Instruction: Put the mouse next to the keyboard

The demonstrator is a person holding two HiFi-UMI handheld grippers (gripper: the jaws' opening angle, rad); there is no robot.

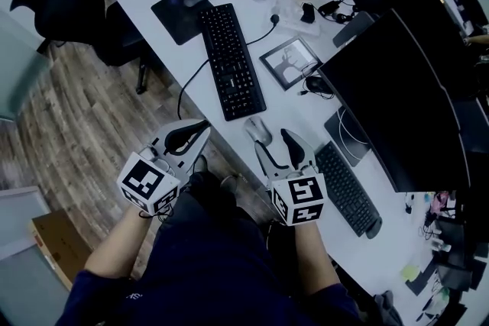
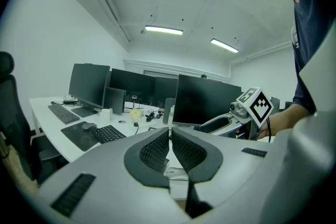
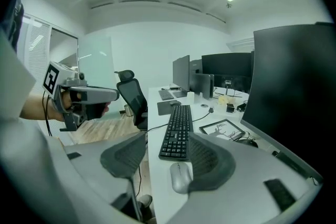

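A grey mouse lies on the white desk, just off the near end of the black keyboard. My right gripper is open at the desk's front edge, its jaws either side of the mouse. In the right gripper view the mouse sits close against the right pad, well apart from the left pad, with the keyboard straight beyond. My left gripper hangs shut and empty off the desk edge, above the wooden floor; its pads almost meet.
A second black keyboard lies right of my right gripper, below a large dark monitor. A framed picture and a black mouse sit between. A mouse pad lies left of the keyboard's far end. A black chair stands on the floor.
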